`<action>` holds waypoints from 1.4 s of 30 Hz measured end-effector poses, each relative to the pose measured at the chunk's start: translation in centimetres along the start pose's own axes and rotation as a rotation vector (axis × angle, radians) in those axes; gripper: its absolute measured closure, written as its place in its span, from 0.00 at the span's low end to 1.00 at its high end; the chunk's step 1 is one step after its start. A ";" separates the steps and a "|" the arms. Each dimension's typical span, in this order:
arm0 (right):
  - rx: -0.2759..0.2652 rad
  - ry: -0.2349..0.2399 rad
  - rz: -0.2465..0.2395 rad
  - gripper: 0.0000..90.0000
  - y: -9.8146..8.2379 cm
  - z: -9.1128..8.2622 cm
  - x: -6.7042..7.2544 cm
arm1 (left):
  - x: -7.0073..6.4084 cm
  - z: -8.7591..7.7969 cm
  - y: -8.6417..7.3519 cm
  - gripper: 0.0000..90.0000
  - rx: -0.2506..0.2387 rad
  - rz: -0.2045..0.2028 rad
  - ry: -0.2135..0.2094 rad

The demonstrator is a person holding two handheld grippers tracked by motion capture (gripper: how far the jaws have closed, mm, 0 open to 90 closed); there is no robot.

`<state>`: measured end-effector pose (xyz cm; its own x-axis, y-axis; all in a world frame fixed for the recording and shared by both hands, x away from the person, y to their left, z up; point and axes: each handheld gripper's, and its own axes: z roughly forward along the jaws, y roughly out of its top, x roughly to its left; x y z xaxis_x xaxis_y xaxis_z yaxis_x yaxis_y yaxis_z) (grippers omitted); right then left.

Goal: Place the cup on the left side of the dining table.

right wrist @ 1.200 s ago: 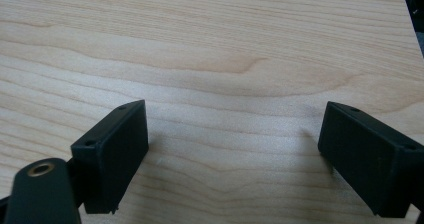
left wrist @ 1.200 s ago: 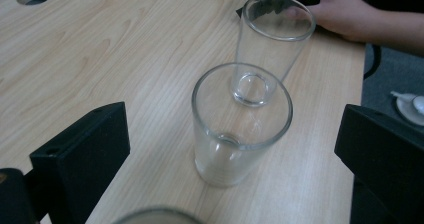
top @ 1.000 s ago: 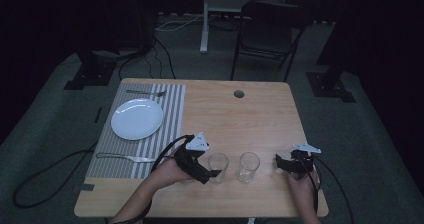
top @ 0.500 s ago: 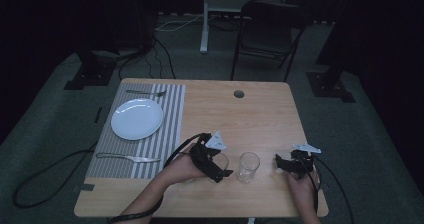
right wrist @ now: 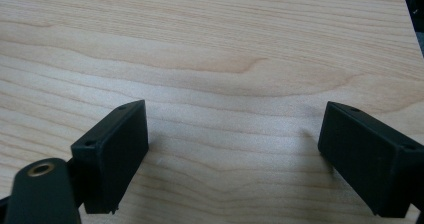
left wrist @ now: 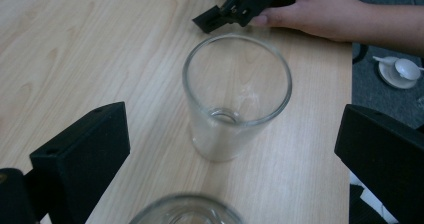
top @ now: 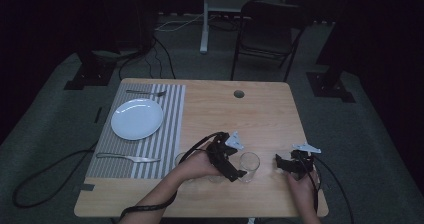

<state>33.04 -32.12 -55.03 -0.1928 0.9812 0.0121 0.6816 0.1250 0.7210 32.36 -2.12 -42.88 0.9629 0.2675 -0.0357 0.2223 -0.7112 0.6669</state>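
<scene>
Two clear empty glasses stand upright near the table's front edge. The farther glass (top: pixel 249 165) (left wrist: pixel 235 94) is upright between the wide-apart jaws of my left gripper (top: pixel 235 171) (left wrist: pixel 232 144), which touch nothing. The nearer glass (left wrist: pixel 185 213) shows just its rim at the bottom of the left gripper view; in the high view my left hand and gripper mostly hide it. My right gripper (top: pixel 281 165) (right wrist: pixel 232 149) rests low over bare wood to the right of the glasses, open and empty; it also appears, with its hand, beyond the glass in the left gripper view as the right gripper (left wrist: pixel 240 4).
A striped placemat (top: pixel 165 134) on the table's left side carries a white plate (top: pixel 136 119), a fork (top: pixel 146 92) behind it and a knife (top: pixel 127 158) in front. A round hole (top: pixel 238 93) pierces the wooden table (top: pixel 260 119) near its back edge. A dark chair (top: pixel 265 29) stands behind the table.
My left gripper has moved right, over the nearer glass, so its jaws now flank the farther glass. The right gripper has stayed where it was.
</scene>
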 end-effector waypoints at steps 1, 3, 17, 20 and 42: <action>0.000 0.000 0.000 0.14 0.0 0.0 0.0 | 0.0 0.2 0.2 0.02 0.007 0.004 -0.001; 0.000 0.000 0.001 0.14 0.0 0.0 0.0 | 0.1 0.8 0.5 0.02 0.026 0.002 -0.006; -0.001 0.000 0.000 0.14 0.0 0.0 0.0 | -0.1 3.4 2.2 0.05 0.144 0.024 0.031; 0.000 0.000 0.000 0.14 0.0 0.0 0.0 | 0.0 3.8 2.4 0.06 0.173 0.014 0.032; 0.000 0.000 0.000 0.14 0.0 0.0 0.0 | -0.9 5.3 3.9 0.32 0.284 0.056 0.052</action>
<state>33.04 -32.12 -55.03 -0.1928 0.9812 0.0121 0.6814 0.1250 0.7212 33.11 -8.55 -44.19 0.9673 0.2508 0.0383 0.2103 -0.8772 0.4316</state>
